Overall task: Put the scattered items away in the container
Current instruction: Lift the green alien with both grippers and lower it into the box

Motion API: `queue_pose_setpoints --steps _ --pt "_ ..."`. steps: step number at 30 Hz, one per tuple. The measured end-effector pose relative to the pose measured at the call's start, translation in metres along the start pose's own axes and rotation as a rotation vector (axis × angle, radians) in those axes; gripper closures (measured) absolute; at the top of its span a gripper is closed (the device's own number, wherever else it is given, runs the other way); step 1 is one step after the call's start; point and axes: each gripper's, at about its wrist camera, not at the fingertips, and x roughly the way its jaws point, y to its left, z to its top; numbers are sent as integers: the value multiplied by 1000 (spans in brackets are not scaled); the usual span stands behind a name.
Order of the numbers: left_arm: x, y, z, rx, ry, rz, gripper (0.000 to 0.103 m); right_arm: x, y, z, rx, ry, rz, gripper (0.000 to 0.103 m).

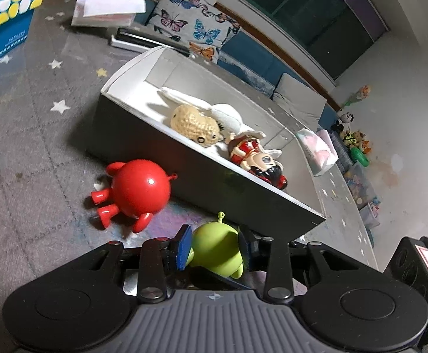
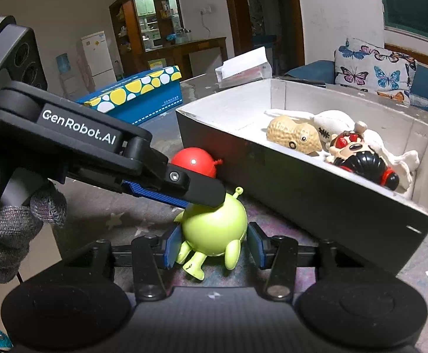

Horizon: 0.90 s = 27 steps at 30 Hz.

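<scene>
Your left hand-held gripper (image 1: 214, 250), angled down from the left of the frame in your gloved hand (image 2: 14, 223), pinches the green toy (image 2: 214, 229) low at centre beside the box (image 2: 302, 188), while your right hand-held gripper (image 2: 214, 245) brackets it, pads barely apart from it

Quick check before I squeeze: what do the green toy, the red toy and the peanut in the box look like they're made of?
Green toy: smooth matte plastic or vinyl, soft sheen only.
Red toy: glossy hard plastic, with a sharp white highlight.
Peanut: dimpled surface, like crochet or textured rubber; can't tell which.
Box: looks like cardboard, with thin white walls and a dark outside.
</scene>
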Motion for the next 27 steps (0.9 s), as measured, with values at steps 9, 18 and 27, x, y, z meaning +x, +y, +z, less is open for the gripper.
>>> queue_pose_setpoints --steps 9,18,27 --pt "-19 -26 14 34 -61 -35 67 -28 -1 22 -43 -61 -24 55" --pt "-15 -50 60 59 -150 -83 67 -40 -20 71 -88 -147 -79 55" --pt "28 -38 92 -2 -145 -72 67 -3 -55 103 -70 -87 -92 55"
